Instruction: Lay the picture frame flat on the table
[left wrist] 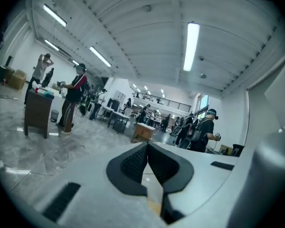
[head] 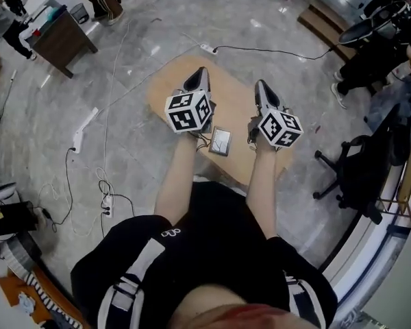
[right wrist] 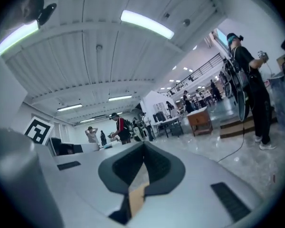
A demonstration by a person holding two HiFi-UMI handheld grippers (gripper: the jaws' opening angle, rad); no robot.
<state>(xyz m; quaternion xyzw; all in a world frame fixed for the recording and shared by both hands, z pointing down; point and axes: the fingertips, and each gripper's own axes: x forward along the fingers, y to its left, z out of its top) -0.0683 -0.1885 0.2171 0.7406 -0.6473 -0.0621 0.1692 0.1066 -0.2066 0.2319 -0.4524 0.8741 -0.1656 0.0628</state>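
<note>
Forearms (head: 177,180) sit closest, reaching fwd over the table (head: 166,91). Picture frame (head: 220,142) lies by the table's near edge, btwn your two tongs, behind both tips & just beside the left marker cube (head: 189,111). Flat or propped up? Can't tell from above. Left tongs (head: 200,71) & right tongs (head: 261,83): both fully closed, nothing in either, tips angled up at the room. Risk, IMO: w/ jaws shut & aimed away, a cube or wrist could nudge the frame off the edge.

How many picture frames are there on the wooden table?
1. The picture frame is on the table, near the person's side; the left tongs and right tongs could hide another.
</note>
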